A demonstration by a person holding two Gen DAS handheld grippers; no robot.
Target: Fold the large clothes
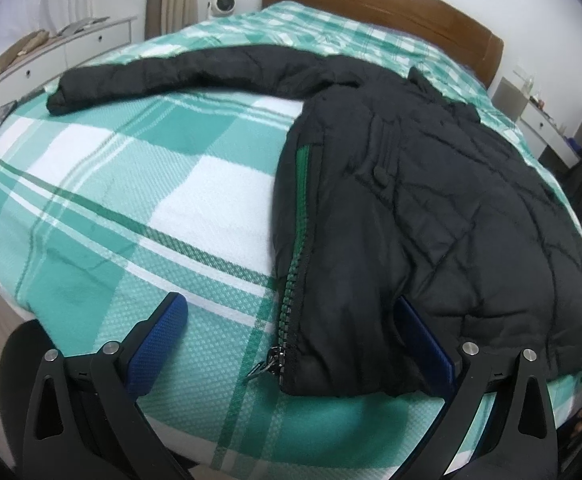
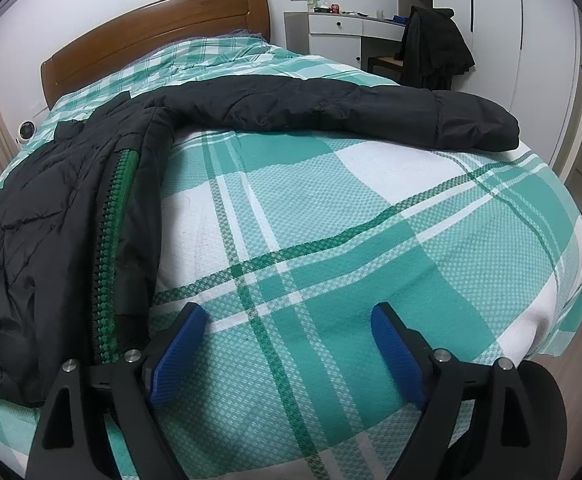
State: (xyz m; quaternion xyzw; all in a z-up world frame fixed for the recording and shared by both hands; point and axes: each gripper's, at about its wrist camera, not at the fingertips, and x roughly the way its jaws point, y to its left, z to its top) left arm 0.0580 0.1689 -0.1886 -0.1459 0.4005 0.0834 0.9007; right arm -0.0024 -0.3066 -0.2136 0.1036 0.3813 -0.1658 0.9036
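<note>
A black quilted jacket (image 1: 431, 200) with a green zipper (image 1: 297, 264) lies flat on the bed, one sleeve (image 1: 163, 76) stretched out to the left. My left gripper (image 1: 291, 312) is open at the jacket's bottom hem; its right finger (image 1: 423, 336) touches the hem's edge, its left finger (image 1: 159, 336) is over bare bedspread. In the right wrist view the jacket (image 2: 51, 220) lies at the left with its other sleeve (image 2: 371, 112) stretched right. My right gripper (image 2: 287, 320) is open and empty above the bedspread, just right of the hem.
The bed has a green and white checked bedspread (image 2: 371, 240) and a wooden headboard (image 2: 151, 24). A white desk (image 2: 343, 28) and a chair draped with dark clothes (image 2: 435, 48) stand beyond the bed. White drawers (image 1: 71, 48) line the left wall.
</note>
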